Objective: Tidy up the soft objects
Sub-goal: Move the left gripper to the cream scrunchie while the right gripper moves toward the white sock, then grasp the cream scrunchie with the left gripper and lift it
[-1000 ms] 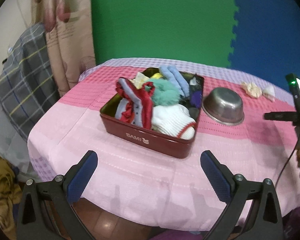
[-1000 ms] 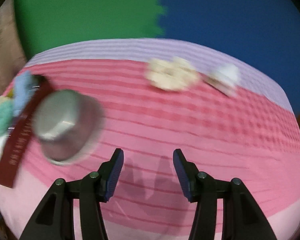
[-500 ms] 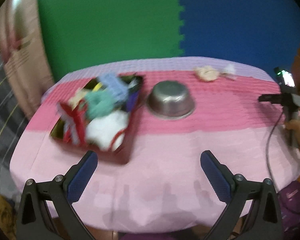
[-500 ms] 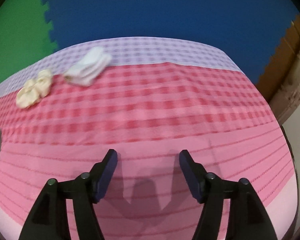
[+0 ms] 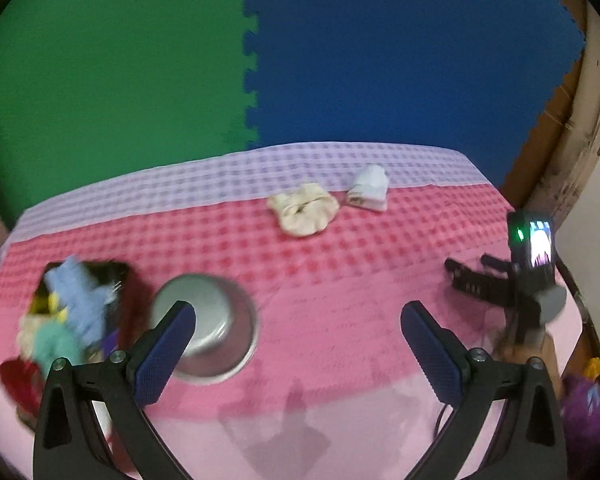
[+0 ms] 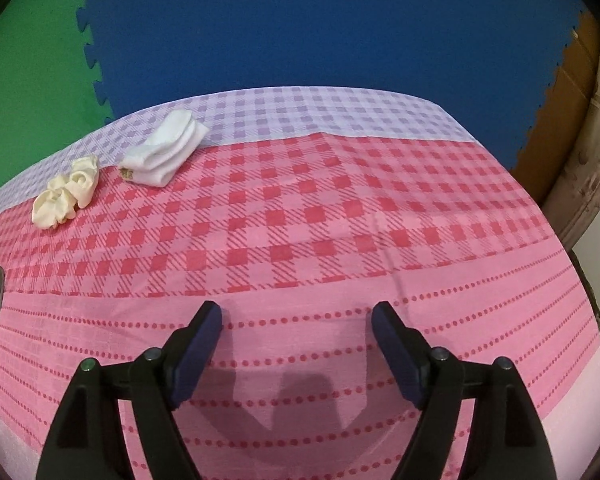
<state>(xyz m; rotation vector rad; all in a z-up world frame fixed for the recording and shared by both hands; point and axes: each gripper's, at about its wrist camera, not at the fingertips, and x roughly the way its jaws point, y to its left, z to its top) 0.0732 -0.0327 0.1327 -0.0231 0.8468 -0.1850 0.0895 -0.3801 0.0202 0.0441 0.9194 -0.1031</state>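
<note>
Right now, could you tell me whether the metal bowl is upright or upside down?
Upside down: the metal bowl shows its flat base on top, with its wider rim resting on the tablecloth.

Pink-and-red checked tablecloth (image 6: 340, 208), cream scrunchie (image 6: 66, 192), white sock (image 6: 164, 148).

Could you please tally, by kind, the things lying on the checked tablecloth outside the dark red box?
Cream fabric scrunchie: 1
Folded white socks, one bundle: 1
Upturned steel bowl: 1
Total: 3

The dark red box of mixed soft items is too blurred to count.
</note>
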